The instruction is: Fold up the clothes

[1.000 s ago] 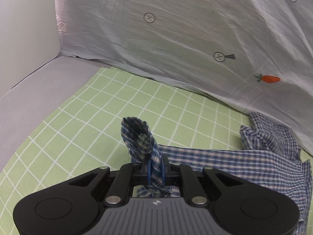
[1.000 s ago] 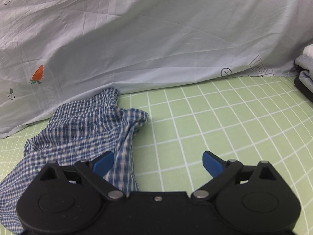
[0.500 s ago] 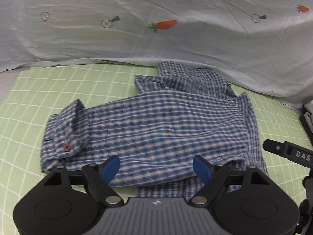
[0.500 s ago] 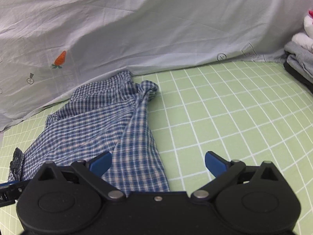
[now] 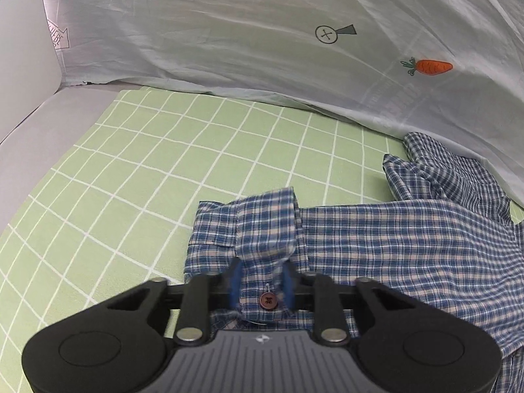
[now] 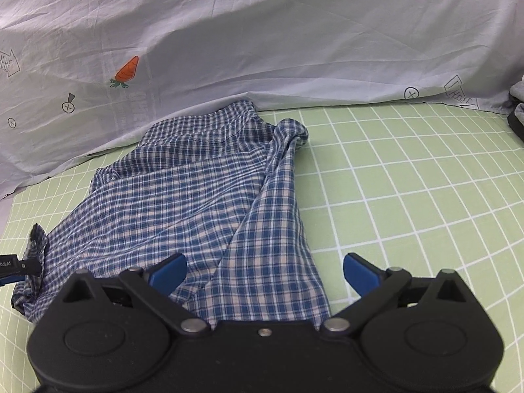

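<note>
Left wrist view: left gripper (image 5: 261, 284) with blue fingers closed in on buttoned cuff (image 5: 266, 245) of blue plaid shirt (image 5: 409, 245), pinching it. Shirt spreads rightward over green grid mat (image 5: 163, 170); pale carrot-print sheet (image 5: 294, 49) drapes behind.

Right wrist view: right gripper (image 6: 264, 270) spread wide, holding nothing, above shirt hem. Shirt (image 6: 183, 203) lies flat on mat (image 6: 409, 180), one twisted sleeve (image 6: 288, 137) reaching toward sheet (image 6: 262, 32). Grey clothing (image 6: 517, 104) at far right edge.
</note>
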A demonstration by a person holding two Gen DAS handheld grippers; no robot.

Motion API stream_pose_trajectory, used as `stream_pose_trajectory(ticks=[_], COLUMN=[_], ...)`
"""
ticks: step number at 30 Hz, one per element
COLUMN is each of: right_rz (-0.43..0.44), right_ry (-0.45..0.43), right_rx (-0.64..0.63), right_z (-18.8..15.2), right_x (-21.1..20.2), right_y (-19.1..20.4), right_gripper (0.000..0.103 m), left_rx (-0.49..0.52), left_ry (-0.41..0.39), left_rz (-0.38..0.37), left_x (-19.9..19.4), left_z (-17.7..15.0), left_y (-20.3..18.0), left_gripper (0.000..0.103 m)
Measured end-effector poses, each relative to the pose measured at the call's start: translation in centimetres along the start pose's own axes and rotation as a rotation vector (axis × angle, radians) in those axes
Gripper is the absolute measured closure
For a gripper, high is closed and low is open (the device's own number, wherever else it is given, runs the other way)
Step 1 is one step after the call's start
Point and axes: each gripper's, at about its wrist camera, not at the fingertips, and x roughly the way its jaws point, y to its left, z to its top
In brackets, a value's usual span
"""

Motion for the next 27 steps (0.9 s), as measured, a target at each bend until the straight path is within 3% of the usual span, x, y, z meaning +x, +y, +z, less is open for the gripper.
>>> stream_pose_trajectory(ticks=[4,10,11,13,14,15,17,20,24,27], right_rz=[-0.019,-0.044,-0.048,-0.053,-0.054,-0.054,-0.044,0.005,0.145,0.276], right_ry=[-0.01,-0.038,-0.044,-0.054,-0.059,-0.064,-0.079,-0.103,-0.102,-0.087], right_rx=[0.025,0.083,0.093,0.108,0.114,0.12,0.126,0.109,0.046,0.001], right_z=[-0.1,0.3,0.3,0.5,0.5,0.6,0.7,0.9,1.3,1.7], right_x=[-0.2,-0.9,-1.0,-1.3,-1.4,-1.6,-2.0,-2.5,-1.5,-0.4], right_y=[-0.9,-2.8,-3.1,-3.6,-3.7,-3.9,-4.0,-3.3,-0.3,2.2], right_gripper=[0.0,0.0,0.0,0.0,0.0,0.0,0.0,0.0,0.001,0.008], left_rx=[-0.015,0.114,0.131,0.148,0.156,0.165,0.182,0.207,0.177,0.154], left_ry=[-0.033,-0.048,-0.037,0.003,0.023,0.042,0.081,0.14,0.166,0.186], left_rz=[-0.098,-0.514,-0.534,-0.494,-0.473,-0.453,-0.413,-0.352,-0.318,-0.305], left_x=[-1.2,-6.5,-6.7,-6.2,-5.9,-5.6,-5.1,-4.2,-3.5,-3.3], left_z=[1.1,0.9,0.6,-0.2,-0.7,-1.1,-2.0,-3.2,-3.3,-3.4], left_y=[-1.2,-8.2,-8.9,-9.2,-9.4,-9.6,-10.0,-10.6,-9.3,-8.4], left_gripper=[0.101,0.099,0.094,0.07,0.05,0.04,0.037,0.02,0.017,0.017])
